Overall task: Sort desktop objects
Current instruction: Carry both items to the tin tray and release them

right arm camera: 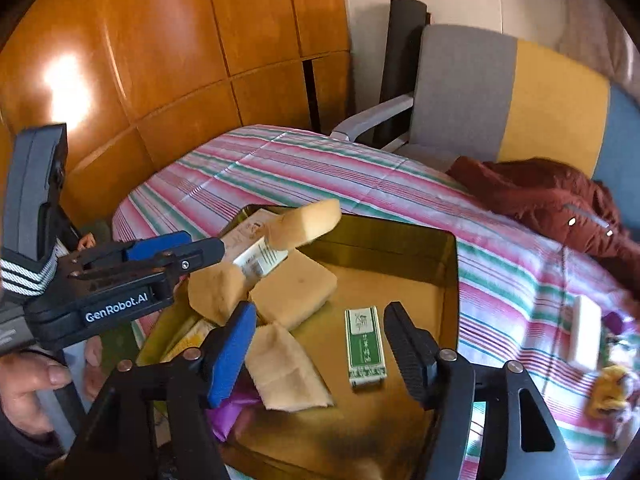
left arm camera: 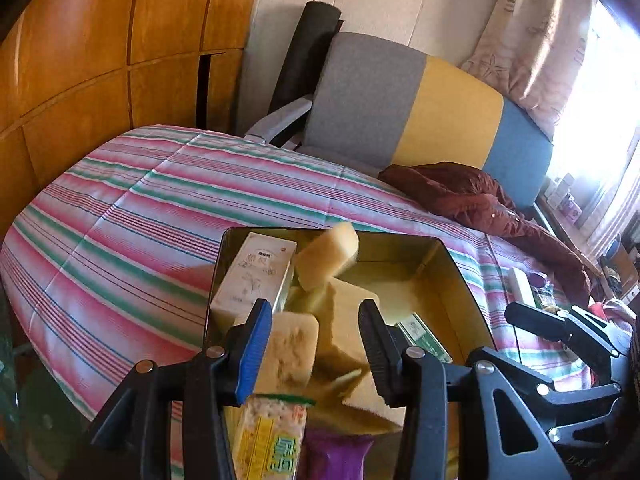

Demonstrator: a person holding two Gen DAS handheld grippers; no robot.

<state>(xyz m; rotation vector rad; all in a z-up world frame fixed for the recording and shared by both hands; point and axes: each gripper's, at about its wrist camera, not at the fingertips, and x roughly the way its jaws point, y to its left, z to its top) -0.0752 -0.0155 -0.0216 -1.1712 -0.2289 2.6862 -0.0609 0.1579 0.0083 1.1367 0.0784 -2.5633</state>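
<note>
**Letting the sponges drop into the gold tin**

You are releasing over the gold tin (right arm camera: pixel 448 264), which is sitting on the striped tablecloth (right arm camera: pixel 320 168) near the table's front edge. Your left gripper (left arm camera: pixel 316 336) is standing with its jaws apart; a pale sponge block (left arm camera: pixel 290 350) is lying just beside the blue pad, and I cannot tell whether the pad is touching it, though the far jaw is clear of it. Your right gripper (right arm camera: pixel 320 344) is also standing open, holding nothing, with a torn sponge piece (right arm camera: pixel 286 368) lying just beside its blue pad and the green-and-white box (right arm camera: pixel 365 346) resting on the tin floor between its jaws.

One blurred sponge (right arm camera: pixel 306 222) is showing above the tin's far left corner, apparently in mid-air over the tall white box (left arm camera: pixel 252 276) leaning against the left wall, so it is probably falling.

To do this well, you are keeping both grippers above the tin's rim and inside its walls so nothing is bouncing out onto the cloth. Keep the jaws wide until the pieces are settling. The tin's left side is crowding; the right half is barer, so aim later drops there. The white bar (right arm camera: pixel 584 334) and the small items near the table's right edge are waiting outside the tin
</note>
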